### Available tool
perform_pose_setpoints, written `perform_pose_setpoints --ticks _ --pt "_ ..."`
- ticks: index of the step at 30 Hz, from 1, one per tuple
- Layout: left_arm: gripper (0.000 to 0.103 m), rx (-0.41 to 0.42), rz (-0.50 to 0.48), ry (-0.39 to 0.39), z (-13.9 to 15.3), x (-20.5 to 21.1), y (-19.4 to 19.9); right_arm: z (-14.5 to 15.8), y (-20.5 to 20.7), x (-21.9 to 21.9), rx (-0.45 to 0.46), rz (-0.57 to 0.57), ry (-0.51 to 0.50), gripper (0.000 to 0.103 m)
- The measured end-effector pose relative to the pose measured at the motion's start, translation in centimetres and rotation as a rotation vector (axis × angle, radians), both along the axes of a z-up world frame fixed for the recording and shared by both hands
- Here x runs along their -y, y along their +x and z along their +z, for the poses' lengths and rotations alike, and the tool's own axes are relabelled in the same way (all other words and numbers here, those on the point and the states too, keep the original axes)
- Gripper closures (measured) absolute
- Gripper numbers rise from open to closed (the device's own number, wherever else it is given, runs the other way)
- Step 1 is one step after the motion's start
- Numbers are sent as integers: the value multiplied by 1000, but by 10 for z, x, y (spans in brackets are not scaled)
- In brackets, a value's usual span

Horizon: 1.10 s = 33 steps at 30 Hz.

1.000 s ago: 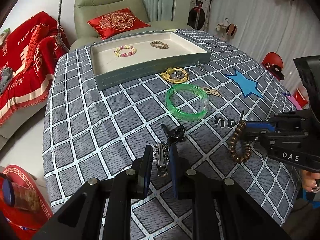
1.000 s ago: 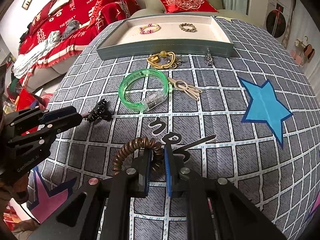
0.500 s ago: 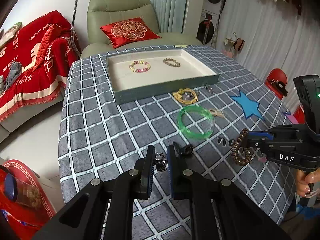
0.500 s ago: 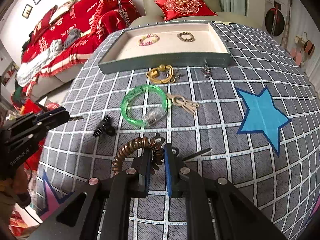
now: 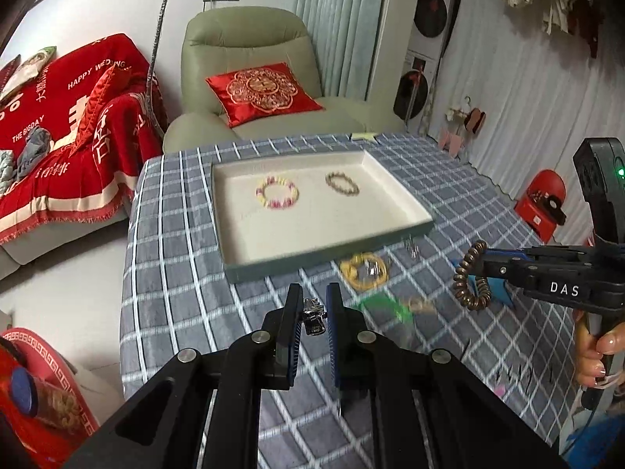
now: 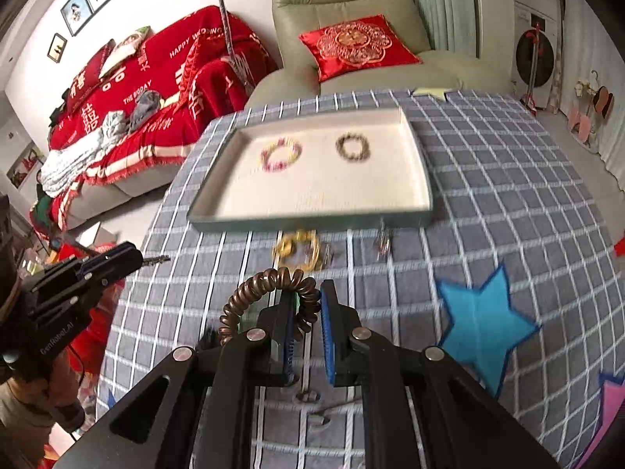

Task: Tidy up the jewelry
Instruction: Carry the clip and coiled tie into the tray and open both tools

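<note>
The left gripper [image 5: 314, 314] pinches a silver clip [image 5: 313, 315]; the right gripper [image 6: 306, 308] clamps a brown coil bracelet [image 6: 261, 293]. Ahead of both lies the tray [image 5: 394, 193] — its near edge [image 6: 312, 222] blurred, seemingly unobstructed.

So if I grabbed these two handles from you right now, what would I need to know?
Left gripper: shut on a small silver clip, held above the table.
Right gripper: shut on a brown spiral hair tie, also lifted.
Tray: holds a pink-yellow bead bracelet and a dark bead bracelet.
On the cloth before the tray: yellow cord bracelet, green bangle, a small silver piece.
Left: place both held items in the tray, then the rest.
</note>
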<state>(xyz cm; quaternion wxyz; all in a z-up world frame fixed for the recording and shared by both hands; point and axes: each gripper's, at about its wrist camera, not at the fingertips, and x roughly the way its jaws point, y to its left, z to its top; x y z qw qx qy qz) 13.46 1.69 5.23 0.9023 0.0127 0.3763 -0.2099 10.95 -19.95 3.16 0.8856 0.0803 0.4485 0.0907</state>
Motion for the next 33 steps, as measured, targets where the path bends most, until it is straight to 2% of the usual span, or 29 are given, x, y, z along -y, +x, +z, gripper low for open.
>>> perform_pose_setpoints --ticks 8,14,18,24,31,33 --pt "75 32 26 -18 17 18 59 21 69 19 14 -15 14 89" --pt "75 15 62 -7 12 32 115 15 128 35 -9 -47 26 89" --pt "75 -13 94 7 -1 39 156 -1 163 44 -34 -77 27 89" --pt "75 -61 131 46 -36 47 204 -37 204 55 -85 -120 45 89" --pt "75 -117 161 62 -70 52 227 -75 236 59 -136 -144 34 89" --pt "75 -115 163 91 -74 56 228 -82 238 56 -146 -137 18 89"
